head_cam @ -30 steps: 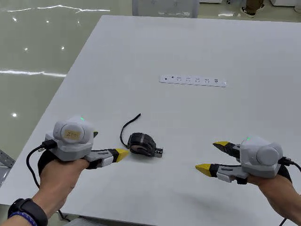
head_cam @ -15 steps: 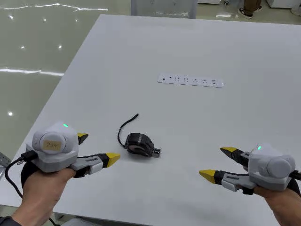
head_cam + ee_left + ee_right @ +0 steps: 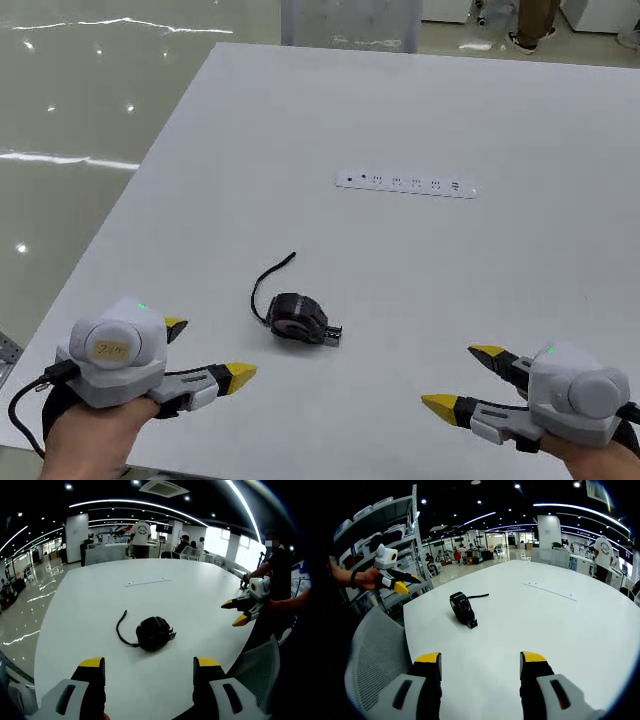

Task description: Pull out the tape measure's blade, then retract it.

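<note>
So far: the blade is wound inside the case with no length out. I can't tell whether the pull-and-retract is finished or not begun.
Left to do: if not begun, all of it: grip the case, draw the blade by its end hook, let it run back.
Tape measure (image 3: 297, 319): resting on the white worktop (image 3: 400, 110) near the front edge, between my two grippers, touching neither.
Look: black rounded case, small hook tab at the mouth toward my right, thin black wrist cord (image 3: 262, 285) curling off the far side.
Left gripper (image 3: 208, 348): fingers spread, holding nothing, near the tape.
Right gripper (image 3: 463, 378): fingers spread, empty, well apart from the tape.
</note>
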`<state>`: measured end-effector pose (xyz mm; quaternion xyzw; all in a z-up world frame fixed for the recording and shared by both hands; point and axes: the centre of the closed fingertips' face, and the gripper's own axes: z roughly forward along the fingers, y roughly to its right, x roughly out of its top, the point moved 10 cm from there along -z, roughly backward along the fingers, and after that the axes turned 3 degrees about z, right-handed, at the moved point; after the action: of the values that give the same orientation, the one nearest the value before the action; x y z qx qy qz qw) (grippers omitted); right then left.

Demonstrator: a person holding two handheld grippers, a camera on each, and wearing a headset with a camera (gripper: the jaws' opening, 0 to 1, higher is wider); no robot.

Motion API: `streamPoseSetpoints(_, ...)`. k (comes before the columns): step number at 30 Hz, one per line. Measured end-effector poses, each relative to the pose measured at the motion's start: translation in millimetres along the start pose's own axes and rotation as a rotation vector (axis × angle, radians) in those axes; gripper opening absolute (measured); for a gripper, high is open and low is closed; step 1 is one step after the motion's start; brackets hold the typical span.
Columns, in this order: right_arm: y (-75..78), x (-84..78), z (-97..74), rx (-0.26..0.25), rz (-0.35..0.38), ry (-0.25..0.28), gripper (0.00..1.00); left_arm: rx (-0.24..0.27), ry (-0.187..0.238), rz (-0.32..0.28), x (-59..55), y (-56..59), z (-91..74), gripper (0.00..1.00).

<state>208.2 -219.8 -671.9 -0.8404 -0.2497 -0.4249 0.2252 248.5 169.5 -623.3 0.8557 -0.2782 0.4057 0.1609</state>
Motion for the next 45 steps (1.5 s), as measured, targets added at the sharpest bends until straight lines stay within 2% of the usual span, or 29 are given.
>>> streamPoseSetpoints(18,-4.4,-8.3,0.2,0.01,0.004,-0.019,0.64,0.0,0.006,-0.008,-1.1,2.7,1.3,0.68)
streamPoseSetpoints(25,-1.3,-5.4,-2.7,-0.001,0.011,0.0,0.63,0.003,0.002,-0.023,-4.2,2.2,0.6,0.68)
streamPoseSetpoints(39,-1.8,-8.5,-3.6,-0.001,0.013,-0.006,0.63,0.007,0.006,-0.02,-3.8,1.9,-1.7,0.68)
streamPoseSetpoints(45,-1.1,-9.5,-4.3,-0.001,0.013,-0.009,0.63,0.003,0.006,-0.025,-3.1,5.5,-2.7,0.68)
